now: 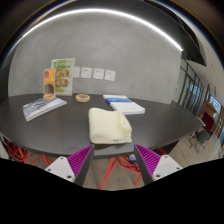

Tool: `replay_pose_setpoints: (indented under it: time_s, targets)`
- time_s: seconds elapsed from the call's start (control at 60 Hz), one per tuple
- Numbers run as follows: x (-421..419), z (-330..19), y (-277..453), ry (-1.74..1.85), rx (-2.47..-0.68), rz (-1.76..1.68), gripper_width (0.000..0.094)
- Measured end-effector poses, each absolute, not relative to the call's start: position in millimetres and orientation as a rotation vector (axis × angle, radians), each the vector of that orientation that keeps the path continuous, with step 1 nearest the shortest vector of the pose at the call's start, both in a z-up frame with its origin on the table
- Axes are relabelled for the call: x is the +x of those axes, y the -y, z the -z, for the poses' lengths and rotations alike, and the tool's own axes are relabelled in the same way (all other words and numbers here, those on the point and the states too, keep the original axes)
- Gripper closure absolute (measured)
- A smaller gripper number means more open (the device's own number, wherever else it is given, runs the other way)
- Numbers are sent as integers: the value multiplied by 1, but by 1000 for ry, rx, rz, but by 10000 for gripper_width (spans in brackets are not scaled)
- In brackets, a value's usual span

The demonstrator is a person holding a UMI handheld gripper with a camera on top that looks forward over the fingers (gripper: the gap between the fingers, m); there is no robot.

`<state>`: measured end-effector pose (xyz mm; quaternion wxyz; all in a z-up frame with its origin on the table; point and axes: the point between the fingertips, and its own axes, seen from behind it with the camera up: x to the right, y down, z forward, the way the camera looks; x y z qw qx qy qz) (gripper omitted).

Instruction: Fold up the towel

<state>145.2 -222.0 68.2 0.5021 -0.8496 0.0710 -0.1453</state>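
Note:
A cream towel (109, 125) lies folded into a thick rectangle on the dark round table (60, 128), near its front edge. My gripper (114, 160) hangs just short of the table edge, below and in front of the towel. Its fingers (78, 160) with their magenta pads stand wide apart and hold nothing. The towel lies just ahead of them, not between them.
Further back on the table are a book with a blue band (123, 103), a tape roll (82, 98), a yellow bottle (49, 82), a leaflet stand (64, 75) and papers (42, 107). Orange chair legs (95, 158) show under the table. Windows are at the right.

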Motion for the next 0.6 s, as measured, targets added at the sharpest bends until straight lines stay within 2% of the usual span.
replay_pose_setpoints:
  time_s: [0.15, 0.317, 0.433, 0.6]
  targets:
    - [11, -57, 300, -113, -2057, 150, 117]
    - [-100, -47, 376, 6, -2089, 18, 120]
    - [-131, -55, 406, 101, -2078, 36, 118]
    - [-127, -61, 420, 158, -2054, 55, 119]
